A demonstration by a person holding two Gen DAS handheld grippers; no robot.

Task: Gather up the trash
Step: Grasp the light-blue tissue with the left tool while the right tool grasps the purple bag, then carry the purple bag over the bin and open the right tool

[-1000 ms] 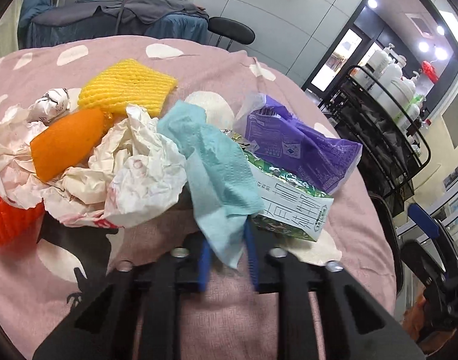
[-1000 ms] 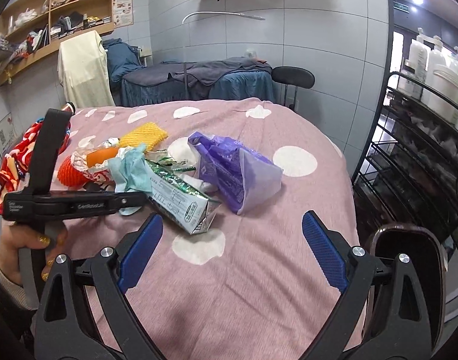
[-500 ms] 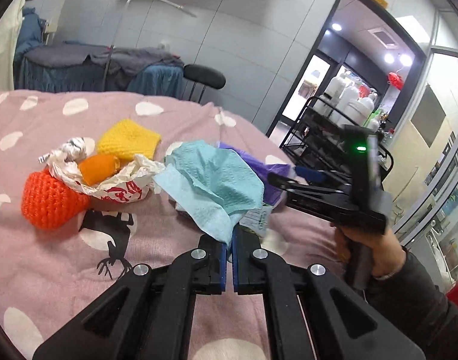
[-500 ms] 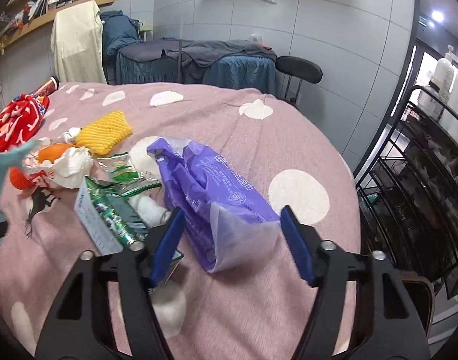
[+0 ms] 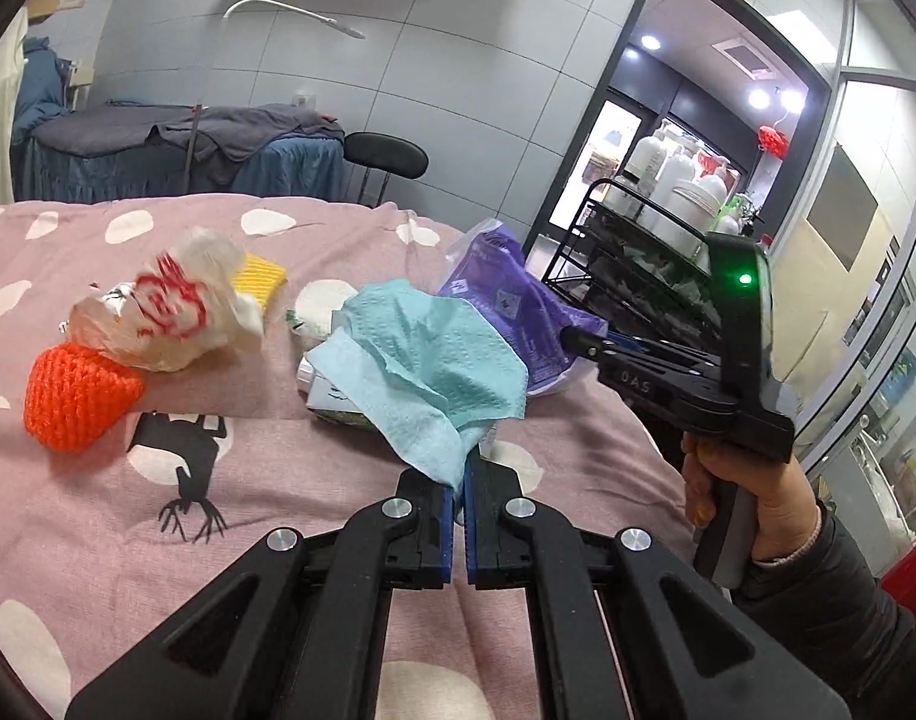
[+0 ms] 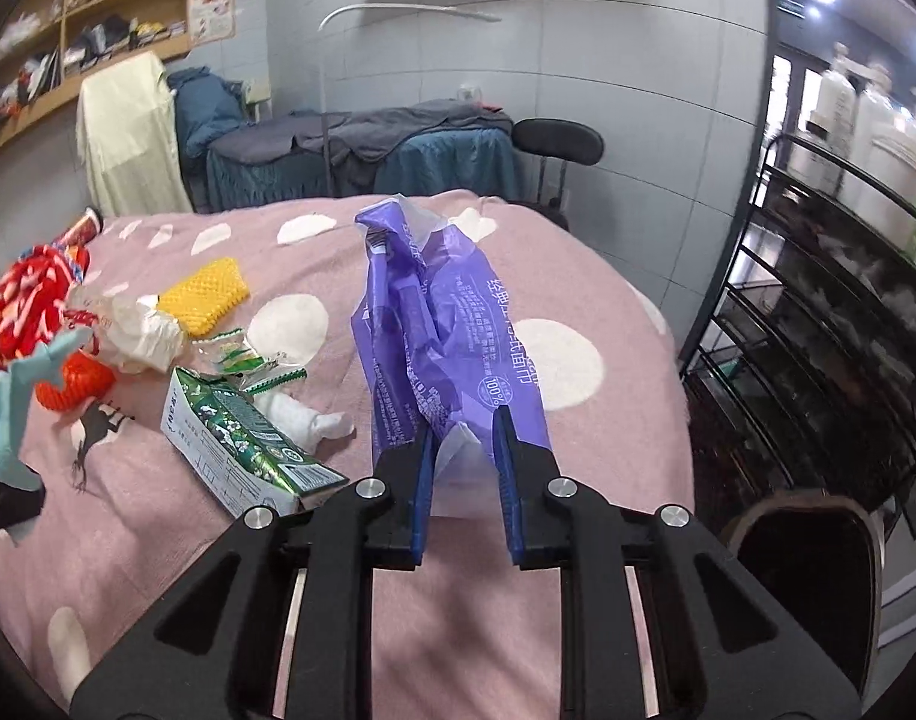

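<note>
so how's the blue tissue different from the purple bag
The blue tissue is soft embossed paper with no print; the purple bag is glossy plastic with white printing. The tissue hangs pinched in the shut left tongs, off the bed; the bag's end sits between the right tongs, which are closing on it. The bag looks longer. Both are crumpled trash.

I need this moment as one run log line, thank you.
left gripper: shut on blue napkin | right gripper: closing on purple bag | rest of trash: on bedspread
</note>
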